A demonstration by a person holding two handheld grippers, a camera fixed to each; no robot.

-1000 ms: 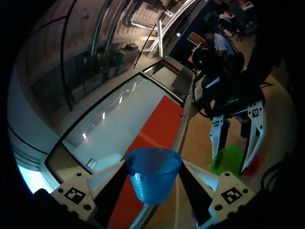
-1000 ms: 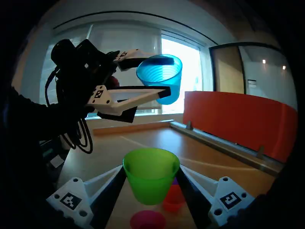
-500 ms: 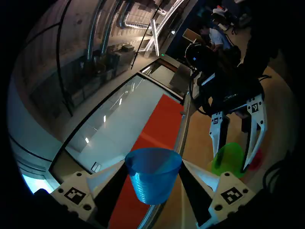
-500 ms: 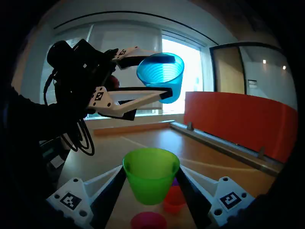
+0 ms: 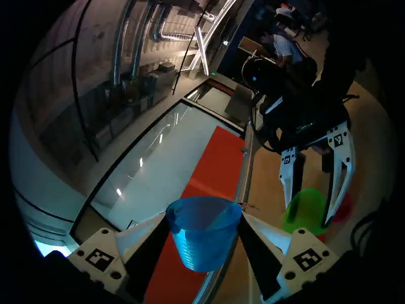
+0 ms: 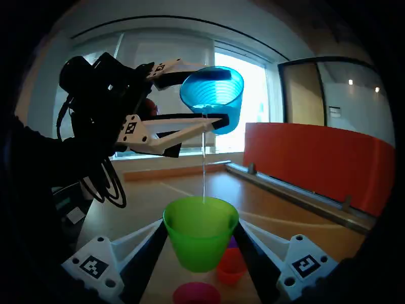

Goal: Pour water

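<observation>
Cups of thin translucent plastic, round-mouthed and tapering to the base, are the vessels in use. In the right gripper view the blue cup (image 6: 212, 96) sits at upper centre of the frame, its wall marked with fine horizontal ribs, tilted with its mouth toward the camera. The left gripper (image 6: 215, 96) is closed on it, one white finger on each side. A little clear water pools at the cup's lower lip. A thin stream of water (image 6: 204, 162) falls straight down from that lip into the open mouth of the green cup (image 6: 200, 243) at lower centre.

The green cup is smooth-walled and upright; the right gripper (image 6: 200, 225) clamps it between both fingers. How much water is in it cannot be told.

At the bottom of the frame an orange cup (image 6: 232, 266) and a pink cup (image 6: 196, 293) stand on the smooth wooden bench (image 6: 283, 218). A flat red panel (image 6: 324, 157) borders the bench at right.
</observation>
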